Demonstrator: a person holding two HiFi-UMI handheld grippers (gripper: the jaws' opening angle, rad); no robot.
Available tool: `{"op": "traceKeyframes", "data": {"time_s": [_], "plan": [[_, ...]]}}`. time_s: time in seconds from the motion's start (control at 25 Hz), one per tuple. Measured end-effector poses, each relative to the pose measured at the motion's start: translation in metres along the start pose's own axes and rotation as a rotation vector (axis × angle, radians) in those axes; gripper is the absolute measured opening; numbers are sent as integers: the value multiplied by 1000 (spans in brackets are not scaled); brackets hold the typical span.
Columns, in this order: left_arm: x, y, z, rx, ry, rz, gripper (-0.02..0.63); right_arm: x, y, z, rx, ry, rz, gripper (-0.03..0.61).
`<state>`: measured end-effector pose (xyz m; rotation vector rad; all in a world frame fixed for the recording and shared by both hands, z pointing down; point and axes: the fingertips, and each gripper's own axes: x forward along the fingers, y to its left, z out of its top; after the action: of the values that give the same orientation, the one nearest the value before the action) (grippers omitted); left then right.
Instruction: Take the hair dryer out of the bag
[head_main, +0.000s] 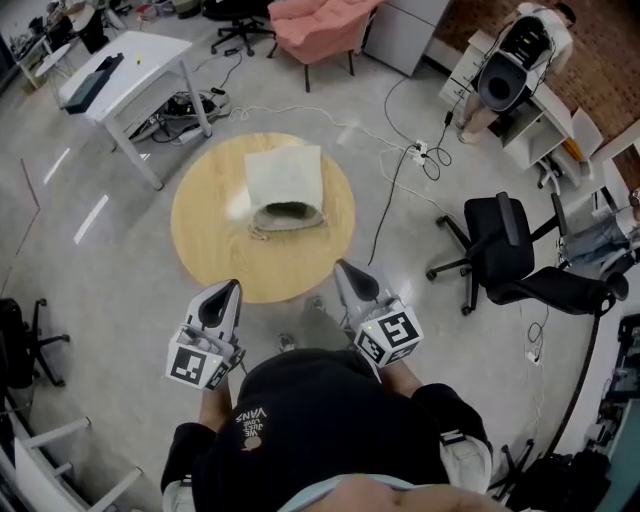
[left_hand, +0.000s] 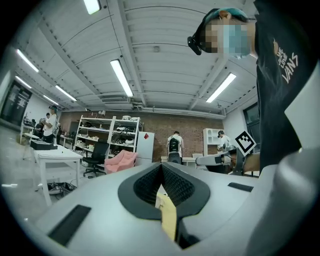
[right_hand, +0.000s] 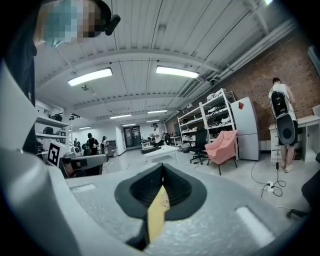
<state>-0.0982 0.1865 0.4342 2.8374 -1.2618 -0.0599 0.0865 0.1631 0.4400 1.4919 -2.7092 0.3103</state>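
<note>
Wooden and round, the table (head_main: 200, 245) stands in the middle of the head view on a grey floor. A pale cloth bag (head_main: 285, 180) lies on its far half, with its open mouth turned toward the person. The inside of the mouth is dark, and the hair dryer cannot be made out there. The left gripper (head_main: 230, 288) and the right gripper (head_main: 346, 270) are held side by side near the person's body. Both point toward the table, and their tips sit over its near edge, well apart from the bag. A black office chair (head_main: 505, 250) stands to the right, a white table (head_main: 130, 65) at upper left and a pink armchair (head_main: 320, 25) at the top.

Seen from the left gripper view, that gripper's two jaws are pressed together, their dark ribbed pads meeting in one seam. Shelves (left_hand: 107, 132) and a brick wall lie beyond them.

Seen from the right gripper view, its jaws are likewise pressed together. The room stretches ahead, with a person wearing a backpack (right_hand: 280, 107) standing at the right.
</note>
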Motion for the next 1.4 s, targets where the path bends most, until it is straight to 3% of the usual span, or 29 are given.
{"op": "traceKeyframes", "data": {"time_s": [0.32,0.72,1.24,1.4], "plan": [[25,22,-8,3,42,4,7,32,-16,0,18,19,27,-2],[88,44,-13,-3,59,7,6,71,-68,10,25,33,39,-2],[160,80,-21,-17,69,64,8,133,-127,22,18,58,106,-2],[176,90,-31,-20,122,102,8,154,-141,25,12,71,148,-2]]}}
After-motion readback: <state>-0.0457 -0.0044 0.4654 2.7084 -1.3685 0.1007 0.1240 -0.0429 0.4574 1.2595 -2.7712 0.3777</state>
